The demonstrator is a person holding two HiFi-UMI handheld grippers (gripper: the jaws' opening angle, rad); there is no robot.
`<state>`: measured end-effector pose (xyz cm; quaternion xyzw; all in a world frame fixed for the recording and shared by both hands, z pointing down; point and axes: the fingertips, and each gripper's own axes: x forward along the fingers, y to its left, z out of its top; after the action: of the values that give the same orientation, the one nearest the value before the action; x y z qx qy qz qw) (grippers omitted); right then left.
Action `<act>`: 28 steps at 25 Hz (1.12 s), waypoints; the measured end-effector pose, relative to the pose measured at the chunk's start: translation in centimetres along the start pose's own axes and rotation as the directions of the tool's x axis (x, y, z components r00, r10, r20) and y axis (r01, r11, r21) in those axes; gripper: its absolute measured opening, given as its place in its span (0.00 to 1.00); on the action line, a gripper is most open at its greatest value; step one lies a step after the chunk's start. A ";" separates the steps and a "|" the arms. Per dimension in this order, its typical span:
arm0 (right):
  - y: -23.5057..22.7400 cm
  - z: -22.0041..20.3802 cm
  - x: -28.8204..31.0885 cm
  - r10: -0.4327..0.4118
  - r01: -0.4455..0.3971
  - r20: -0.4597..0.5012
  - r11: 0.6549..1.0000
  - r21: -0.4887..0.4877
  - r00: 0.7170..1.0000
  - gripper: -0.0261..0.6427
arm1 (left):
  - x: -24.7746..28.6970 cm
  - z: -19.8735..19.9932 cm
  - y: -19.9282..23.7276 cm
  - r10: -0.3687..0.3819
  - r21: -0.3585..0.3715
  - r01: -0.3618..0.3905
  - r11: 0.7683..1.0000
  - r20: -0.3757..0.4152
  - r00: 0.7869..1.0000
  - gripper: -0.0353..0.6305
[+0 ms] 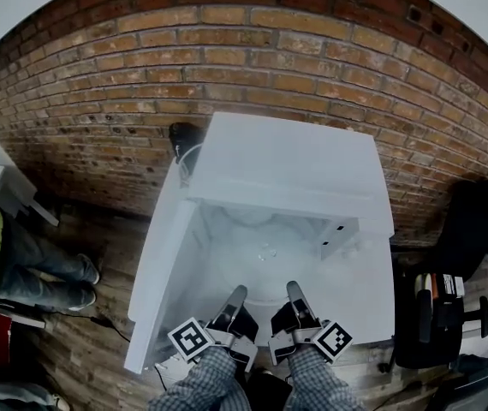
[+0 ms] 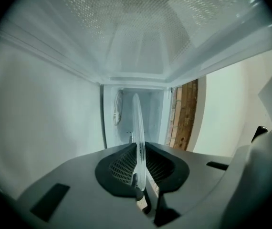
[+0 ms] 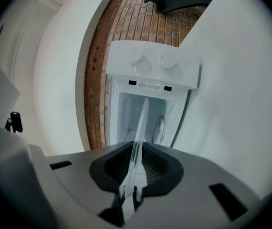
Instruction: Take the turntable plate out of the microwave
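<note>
Glass turntable plate (image 1: 265, 255), near rim clamped by left gripper (image 1: 237, 294), also clamped by right gripper (image 1: 294, 290)

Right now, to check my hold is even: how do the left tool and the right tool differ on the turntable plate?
The left tool grips the glass turntable plate at its near-left rim; the right tool grips its near-right rim. The left tool's marker cube sticks out leftward, the right tool's marker cube rightward. Both are shut on the plate's edge, pointing into the microwave.
</note>
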<state>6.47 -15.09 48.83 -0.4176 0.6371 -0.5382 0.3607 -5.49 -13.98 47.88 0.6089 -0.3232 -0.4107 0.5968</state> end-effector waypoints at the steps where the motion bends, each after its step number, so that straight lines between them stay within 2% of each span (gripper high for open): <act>1: 0.2 -0.1 -0.6 0.003 -0.003 -0.011 1.000 -0.005 1.000 0.11 | -0.6 -0.5 -0.2 -0.001 0.001 0.001 1.000 0.009 1.000 0.11; 8: 1.2 -0.9 -5.8 0.032 -0.032 -0.041 0.999 0.009 0.999 0.11 | -4.9 -4.2 -1.3 -0.029 0.031 0.028 0.999 0.046 0.998 0.12; 19: 3.4 -1.7 -13.4 0.078 -0.077 -0.047 0.997 0.024 0.996 0.11 | -10.4 -9.8 -3.8 -0.076 0.053 0.073 0.996 0.060 0.995 0.12; 28: 5.3 -1.8 -15.2 0.099 -0.099 -0.010 0.995 0.004 0.995 0.11 | -11.4 -10.6 -5.9 -0.096 0.058 0.094 0.994 0.025 0.995 0.12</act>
<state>10.04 -0.02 44.07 -0.3822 0.6580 -0.5229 0.3841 -1.82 1.48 42.81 0.6345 -0.3138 -0.4378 0.5543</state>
